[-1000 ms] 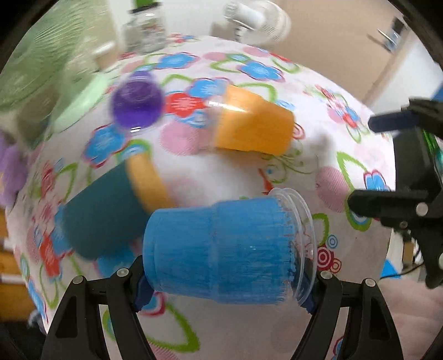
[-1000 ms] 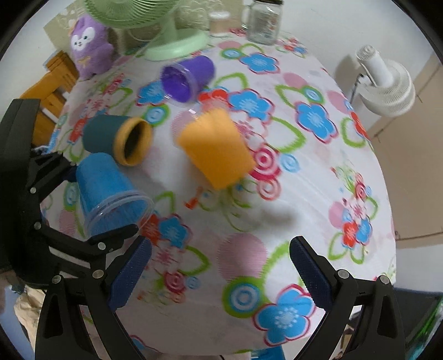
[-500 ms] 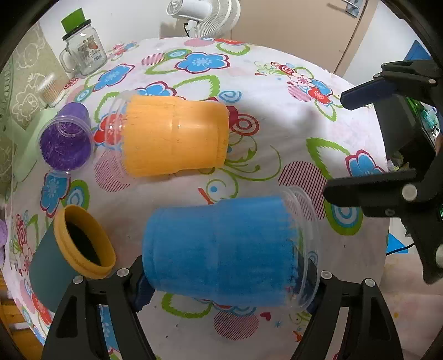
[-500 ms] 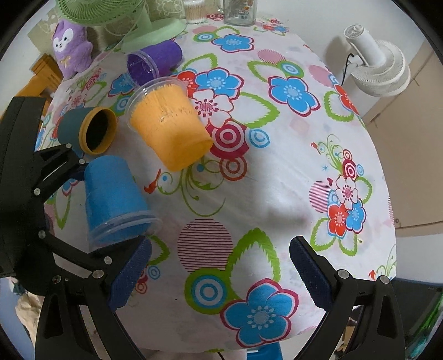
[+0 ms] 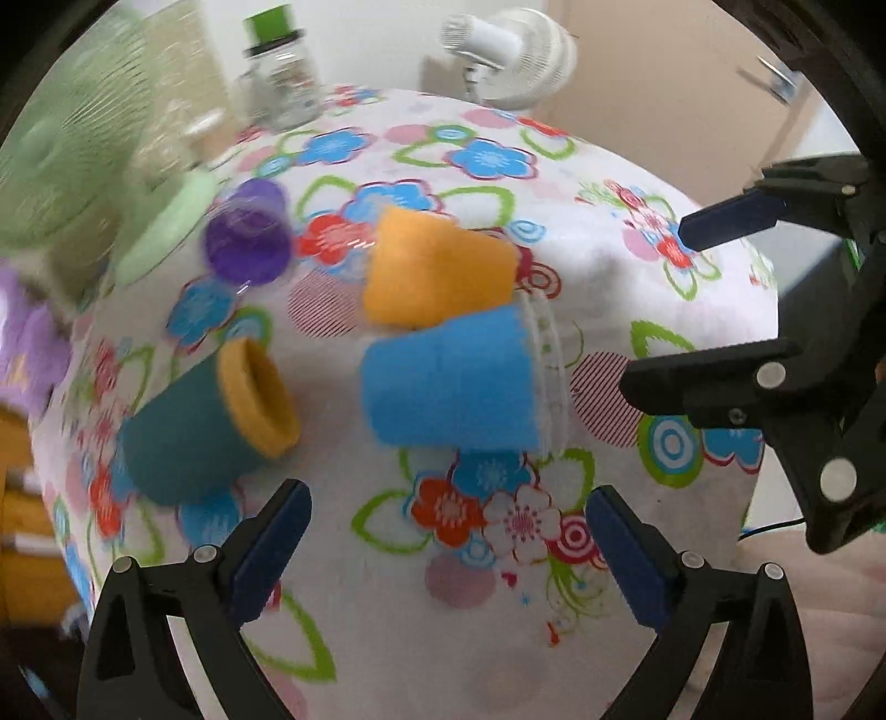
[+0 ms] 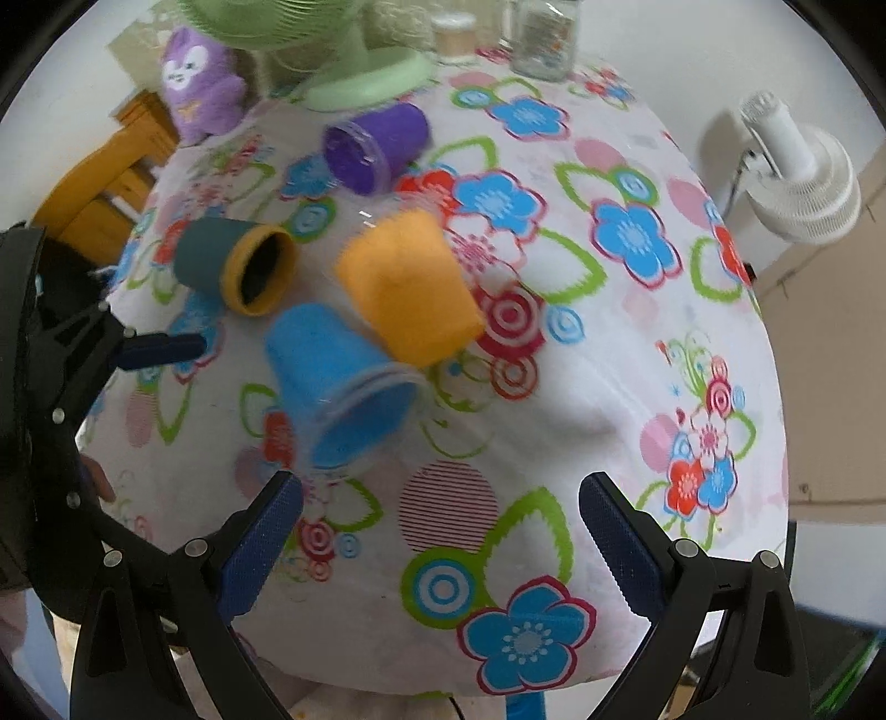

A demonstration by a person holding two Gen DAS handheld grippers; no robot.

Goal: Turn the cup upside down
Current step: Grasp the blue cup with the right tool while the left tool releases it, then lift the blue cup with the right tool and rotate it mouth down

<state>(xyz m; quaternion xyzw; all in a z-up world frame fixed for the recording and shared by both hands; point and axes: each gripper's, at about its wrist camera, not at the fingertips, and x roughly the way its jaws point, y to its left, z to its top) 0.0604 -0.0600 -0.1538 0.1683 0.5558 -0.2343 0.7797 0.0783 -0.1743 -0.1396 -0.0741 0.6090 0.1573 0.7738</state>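
A blue cup [image 5: 454, 382] with a clear rim lies on its side on the flowered tablecloth [image 5: 498, 559], rim to the right, touching the orange cup [image 5: 437, 271]. It also shows in the right wrist view [image 6: 338, 382]. My left gripper [image 5: 448, 554] is open and empty, just short of the blue cup. My right gripper [image 6: 443, 548] is open and empty over the cloth; it also shows at the right in the left wrist view [image 5: 692, 310]. The left gripper shows at the left in the right wrist view [image 6: 160, 351].
The orange cup [image 6: 410, 288], a purple cup [image 6: 376, 149] and a dark teal cup with a yellow rim [image 6: 232, 266] lie on their sides. A green fan [image 6: 354, 72], a glass jar [image 6: 540, 39] and a purple plush toy [image 6: 199, 77] stand at the back. A white fan [image 6: 797, 183] stands beyond the table's right edge.
My left gripper has opened and let go of the blue cup, which now lies on the cloth against the orange cup. The left gripper has drawn back from it.
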